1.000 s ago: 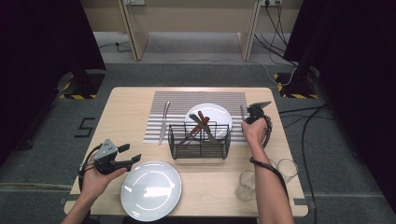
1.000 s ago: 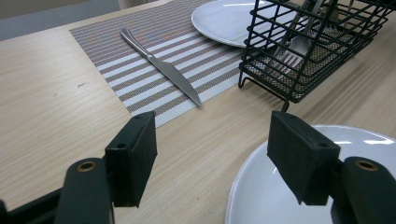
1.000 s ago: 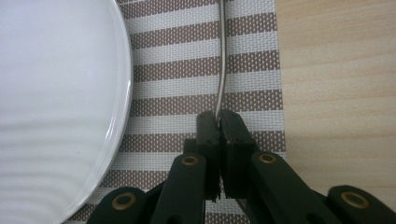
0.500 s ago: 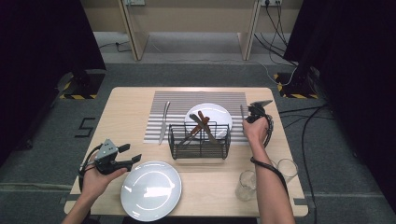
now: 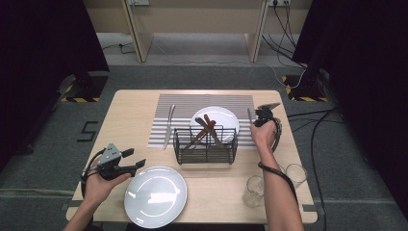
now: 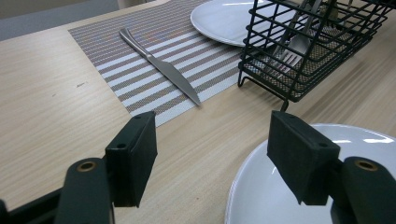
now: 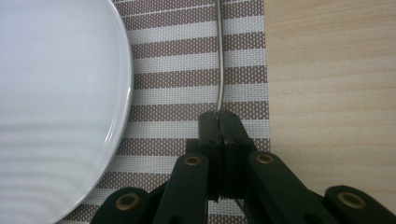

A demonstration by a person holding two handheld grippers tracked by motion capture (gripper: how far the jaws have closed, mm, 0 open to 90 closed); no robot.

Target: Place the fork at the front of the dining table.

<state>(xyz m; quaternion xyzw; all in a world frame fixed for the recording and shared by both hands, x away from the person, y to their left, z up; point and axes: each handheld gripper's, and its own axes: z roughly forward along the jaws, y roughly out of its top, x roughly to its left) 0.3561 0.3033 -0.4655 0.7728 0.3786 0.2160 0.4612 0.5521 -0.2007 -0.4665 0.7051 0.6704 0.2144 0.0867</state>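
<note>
My right gripper is shut on the thin stem of a metal utensil, which runs away from the jaws along the right edge of the striped placemat. A white plate lies just to its left. My left gripper stands open with nothing between its jaws, low over the table's front left, beside a second white plate. A table knife lies on the mat's left side.
A black wire basket holding several utensils stands mid-table, in front of the far plate. Two clear glasses stand at the front right, by the right forearm. Bare wood shows at the table's left.
</note>
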